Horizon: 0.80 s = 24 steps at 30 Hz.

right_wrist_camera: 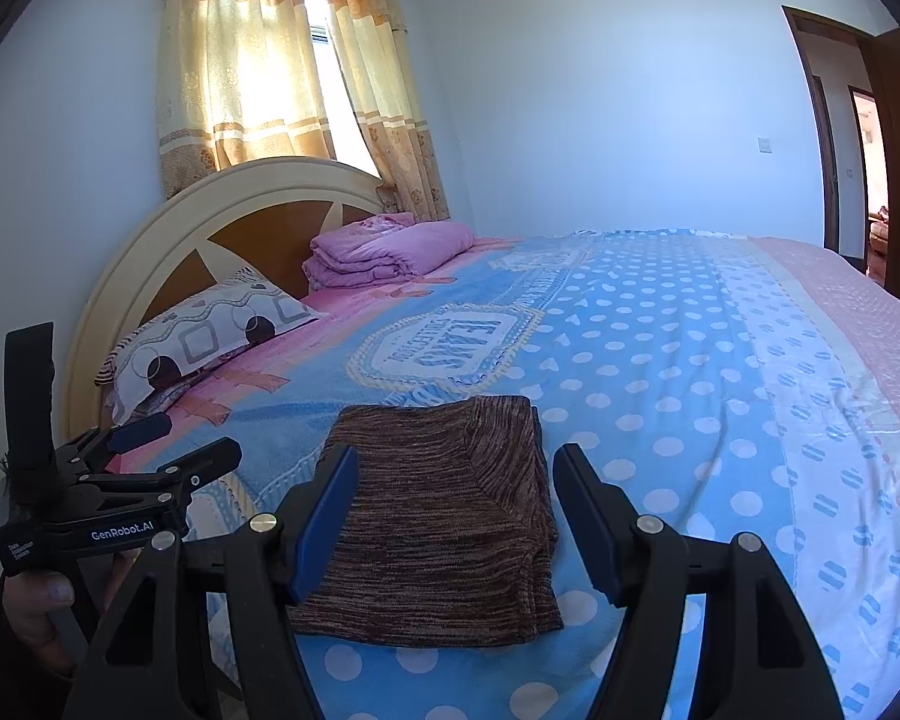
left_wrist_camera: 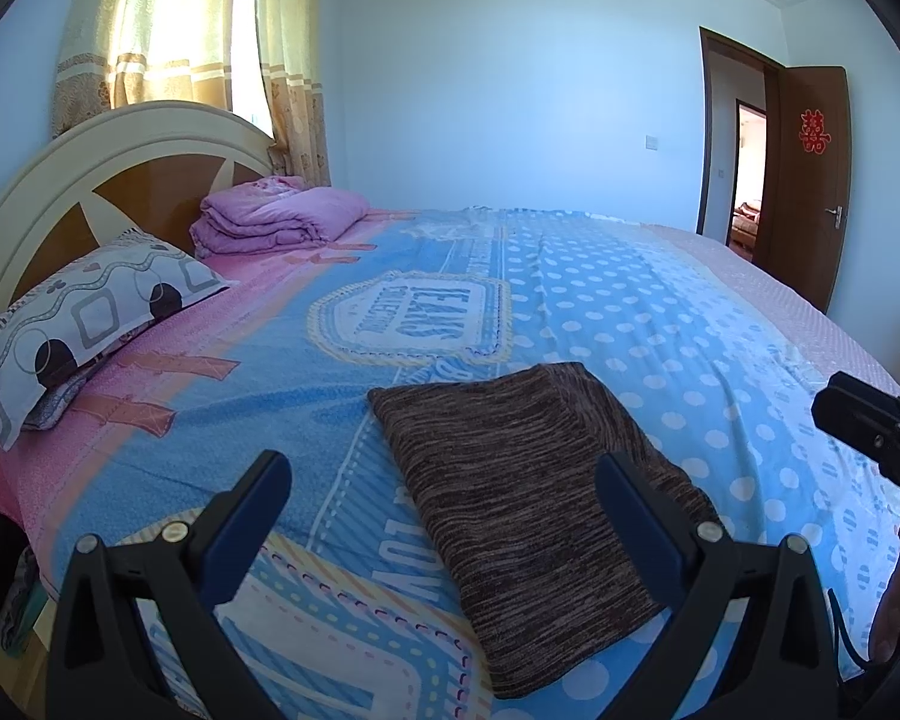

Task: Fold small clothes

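Item one: a folded brown marled knit garment [right_wrist_camera: 444, 516], laid flat on a blue bedsheet with white polka dots and printed lettering [right_wrist_camera: 660, 396], near the near edge of the bed. In the right wrist view several layers are seen stacked at its right edge.

Item two: the left gripper [left_wrist_camera: 444, 516], held low above the sheet; its blue-padded fingers [left_wrist_camera: 258, 516] are spread wide apart and nothing is gripped between them. The garment lies partly between them, under the right finger.

Item three: the right gripper [right_wrist_camera: 450, 516], likewise held with fingers wide apart and empty, the garment framed between them.

Further entries, at the far left: a cream and brown arched wooden headboard [left_wrist_camera: 90, 180], a grey patterned pillow [left_wrist_camera: 90, 312], a folded pink quilt [left_wrist_camera: 276, 216]. Yellow floral curtains [right_wrist_camera: 258, 72] are hung behind the headboard. A brown wooden door [left_wrist_camera: 810, 180] is seen open at the far right.
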### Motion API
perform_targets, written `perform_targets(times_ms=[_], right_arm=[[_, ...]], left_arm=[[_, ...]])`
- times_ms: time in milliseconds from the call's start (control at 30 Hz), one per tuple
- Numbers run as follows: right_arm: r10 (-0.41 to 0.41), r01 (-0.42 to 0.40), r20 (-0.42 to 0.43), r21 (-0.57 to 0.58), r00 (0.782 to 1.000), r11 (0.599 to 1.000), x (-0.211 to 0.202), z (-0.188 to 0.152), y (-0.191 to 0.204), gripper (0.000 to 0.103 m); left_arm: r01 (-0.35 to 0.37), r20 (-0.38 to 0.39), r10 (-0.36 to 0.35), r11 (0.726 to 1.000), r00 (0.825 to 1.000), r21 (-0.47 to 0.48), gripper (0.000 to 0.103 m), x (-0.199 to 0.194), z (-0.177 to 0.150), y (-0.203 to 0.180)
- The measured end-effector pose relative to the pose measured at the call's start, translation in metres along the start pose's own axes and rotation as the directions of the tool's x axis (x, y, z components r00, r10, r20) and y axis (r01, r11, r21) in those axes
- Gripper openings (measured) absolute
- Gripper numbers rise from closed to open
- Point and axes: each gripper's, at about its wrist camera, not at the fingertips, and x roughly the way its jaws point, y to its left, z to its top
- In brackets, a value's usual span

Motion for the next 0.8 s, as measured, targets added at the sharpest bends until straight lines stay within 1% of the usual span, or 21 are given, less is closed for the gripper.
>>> perform_targets(times_ms=[300, 367, 433, 800], right_arm=[[0.002, -0.002, 0.025, -0.005, 1.000, 1.000, -0.005, 0.001, 0.005, 0.068], [0.004, -0.004, 0.033, -0.007, 0.999, 1.000, -0.008, 0.002, 0.005, 0.068], [0.002, -0.001, 0.040, -0.012, 0.999, 1.000, -0.009, 0.002, 0.007, 0.068], [0.015, -0.013, 0.046, -0.030, 0.999, 0.999, -0.010, 0.002, 0.012, 0.069]], left_arm=[[0.005, -0.011, -0.006, 1.000, 1.000, -0.005, 0.103, 0.000, -0.001, 0.000], [-0.008, -0.007, 0.008, 1.000, 1.000, -0.009, 0.103, 0.000, -0.001, 0.000], [-0.002, -0.007, 0.002, 1.000, 1.000, -0.013, 0.103, -0.001, -0.001, 0.001], [-0.023, -0.013, 0.023, 0.999, 1.000, -0.028, 0.103, 0.000, 0.001, 0.006]])
